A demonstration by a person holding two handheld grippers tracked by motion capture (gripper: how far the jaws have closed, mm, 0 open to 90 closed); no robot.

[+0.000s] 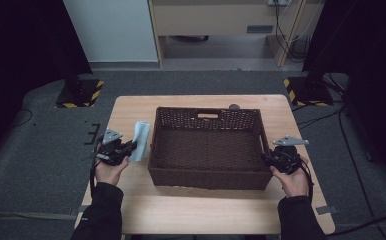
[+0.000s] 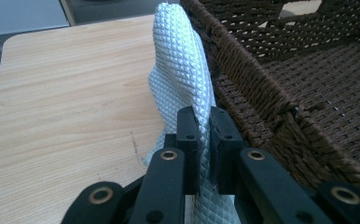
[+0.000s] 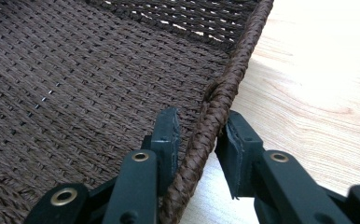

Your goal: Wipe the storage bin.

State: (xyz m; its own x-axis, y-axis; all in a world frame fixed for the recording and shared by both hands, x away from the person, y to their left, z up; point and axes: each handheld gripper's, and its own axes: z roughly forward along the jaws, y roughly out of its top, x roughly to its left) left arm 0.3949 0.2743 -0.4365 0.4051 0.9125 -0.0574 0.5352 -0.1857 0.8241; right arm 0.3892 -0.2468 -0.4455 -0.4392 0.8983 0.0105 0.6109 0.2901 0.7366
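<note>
A person seated at a wooden table point(image 1: 196, 210) works 2 handheld grippers on either side of a dark brown wicker basket point(image 1: 208, 145) that sits at the table's centre. At the basket's 9 o'clock side, the left gripper point(image 1: 129, 148) has its jaws pressed nearly together on a pale blue, diamond-textured cloth point(image 1: 142, 139). In the left gripper view the cloth point(image 2: 180, 79) stands up between the 2 black fingers point(image 2: 187, 130) and rises past their tips toward 12 o'clock, its right edge brushing the outside of the basket's woven wall point(image 2: 262, 98); a lower fold hangs down under the jaws.

At the basket's 3 o'clock side, the right gripper point(image 1: 268, 159) straddles the braided rim point(image 3: 225, 93). In the right gripper view 1 finger point(image 3: 166, 140) sits inside the basket against the wall, while the other finger point(image 3: 236, 149) stands outside over the tabletop, with a sliver of a gap between its pad and the rim. The jaws are partly open around the rim, not yet clamped on it.

A small dark round object point(image 1: 234, 106) rests on the table behind the basket, at about 12 o'clock.
</note>
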